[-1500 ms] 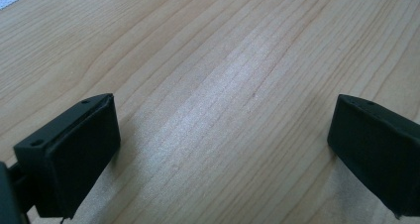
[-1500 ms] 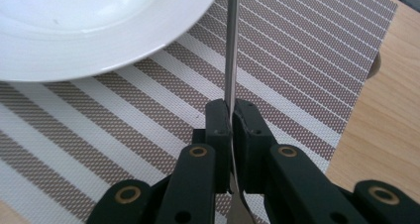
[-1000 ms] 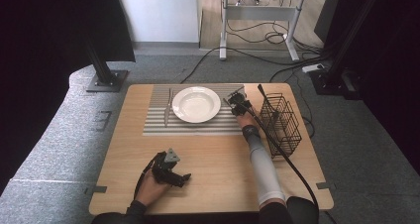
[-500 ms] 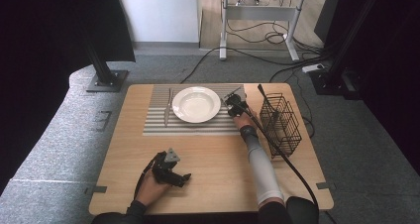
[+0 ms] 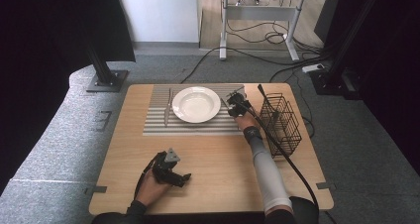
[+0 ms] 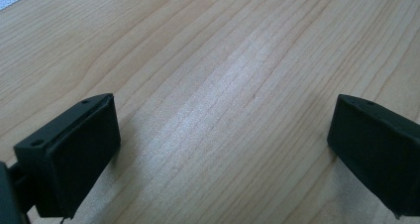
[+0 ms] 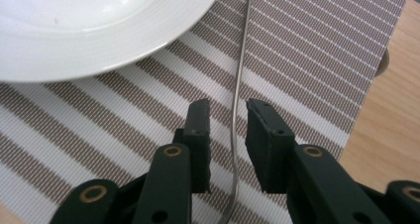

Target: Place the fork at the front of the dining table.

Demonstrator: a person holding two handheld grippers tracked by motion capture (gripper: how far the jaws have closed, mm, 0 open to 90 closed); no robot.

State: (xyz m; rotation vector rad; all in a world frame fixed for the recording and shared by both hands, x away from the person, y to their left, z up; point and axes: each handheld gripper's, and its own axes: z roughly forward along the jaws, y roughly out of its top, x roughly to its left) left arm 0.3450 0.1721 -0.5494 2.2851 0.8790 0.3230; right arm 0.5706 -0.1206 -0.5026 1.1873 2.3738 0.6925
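A white plate (image 5: 196, 104) (image 7: 74, 30) sits on a striped placemat (image 5: 158, 127) (image 7: 307, 50). A thin metal utensil handle (image 7: 238, 75) lies on the mat just right of the plate. My right gripper (image 5: 236, 102) (image 7: 228, 116) is low over it. Its jaws have just been opening and now stand a little apart, the handle running between them with a gap on each side. My left gripper (image 5: 181, 179) (image 6: 223, 135) rests open on the bare wood near the front edge, with nothing between its jaws.
Another piece of cutlery (image 5: 168, 107) lies on the mat left of the plate. A black wire basket (image 5: 281, 117) stands at the table's right side, close to my right forearm. The right gripper's cable (image 5: 292, 164) trails back across the table.
The right gripper has stayed beside the plate with hardly any shift. The left hand has not moved.
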